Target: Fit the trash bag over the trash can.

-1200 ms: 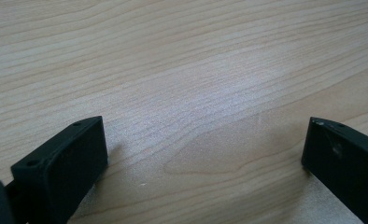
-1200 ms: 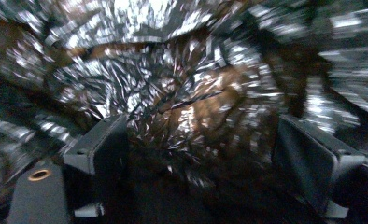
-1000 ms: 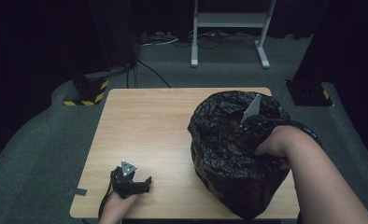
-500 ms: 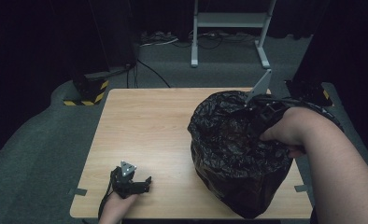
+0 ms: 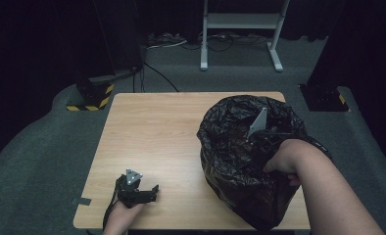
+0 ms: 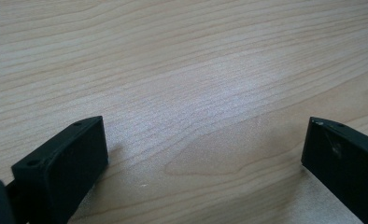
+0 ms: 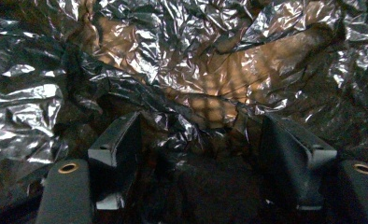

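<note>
Black bag (image 5: 240,161) sits right of frame on tabletop (image 5: 156,137); right tool (image 7: 210,140) is down inside it, jaws apart, plastic bunched between; left tool (image 5: 134,188) idle lower left, spread wide, empty.

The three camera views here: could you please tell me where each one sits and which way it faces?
High view: fixed above the person's side, looking forward and down on the light wooden table; both forearms enter from below.
Left gripper view: rides the left gripper, facing bare tabletop between its open jaws.
Right gripper view: rides the right gripper, facing into the crinkled black plastic bag, jaws apart.
Shared: the high view also shows the bag, table and both grippers.
</note>
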`<state>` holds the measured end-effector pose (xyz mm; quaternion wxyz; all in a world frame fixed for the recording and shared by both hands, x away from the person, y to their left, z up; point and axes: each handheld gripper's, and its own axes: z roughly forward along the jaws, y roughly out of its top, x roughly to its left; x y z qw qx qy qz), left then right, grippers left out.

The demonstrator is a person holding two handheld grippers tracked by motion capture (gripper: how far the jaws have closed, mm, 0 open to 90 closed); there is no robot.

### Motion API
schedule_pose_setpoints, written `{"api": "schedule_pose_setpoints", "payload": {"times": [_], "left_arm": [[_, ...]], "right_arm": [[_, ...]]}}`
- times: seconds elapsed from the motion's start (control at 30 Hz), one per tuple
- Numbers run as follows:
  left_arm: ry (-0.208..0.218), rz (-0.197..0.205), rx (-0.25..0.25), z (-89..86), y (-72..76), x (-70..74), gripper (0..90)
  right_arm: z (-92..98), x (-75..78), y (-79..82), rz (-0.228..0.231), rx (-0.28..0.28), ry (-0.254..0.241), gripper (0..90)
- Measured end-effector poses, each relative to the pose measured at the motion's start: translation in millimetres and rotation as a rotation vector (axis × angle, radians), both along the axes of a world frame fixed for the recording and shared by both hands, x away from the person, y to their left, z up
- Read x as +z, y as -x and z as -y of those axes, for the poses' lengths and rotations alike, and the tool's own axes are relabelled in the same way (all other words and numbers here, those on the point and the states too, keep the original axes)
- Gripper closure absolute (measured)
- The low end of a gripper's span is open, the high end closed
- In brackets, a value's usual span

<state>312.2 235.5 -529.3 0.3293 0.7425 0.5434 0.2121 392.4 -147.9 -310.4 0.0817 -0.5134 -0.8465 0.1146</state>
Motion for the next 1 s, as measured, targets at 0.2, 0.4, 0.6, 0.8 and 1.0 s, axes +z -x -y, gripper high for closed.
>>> {"api": "schedule_pose_setpoints", "payload": {"times": [0.2,0.4,0.6,0.8,1.0], "left_arm": [[0.002,-0.001,0.002,0.1,0.0,0.1,0.5],[0.004,-0.001,-0.001,0.1,-0.4,0.0,0.5],[0.009,-0.001,-0.001,-0.5,-0.6,0.1,0.5],[0.012,-0.001,-0.002,-1.0,-0.4,0.2,0.6],[0.012,-0.001,-0.001,-1.1,-0.3,0.2,0.7]], "right_arm": [[3.3,43.7,-7.2,0.075,0.011,-0.065,28.9],[22.5,94.2,-33.8,0.261,-0.047,-0.085,25.5],[40.4,81.9,-58.2,0.309,-0.098,-0.055,24.7],[38.9,34.0,-66.9,0.302,-0.049,-0.018,19.6],[27.2,13.4,-68.0,0.276,-0.008,0.0,20.0]]}}
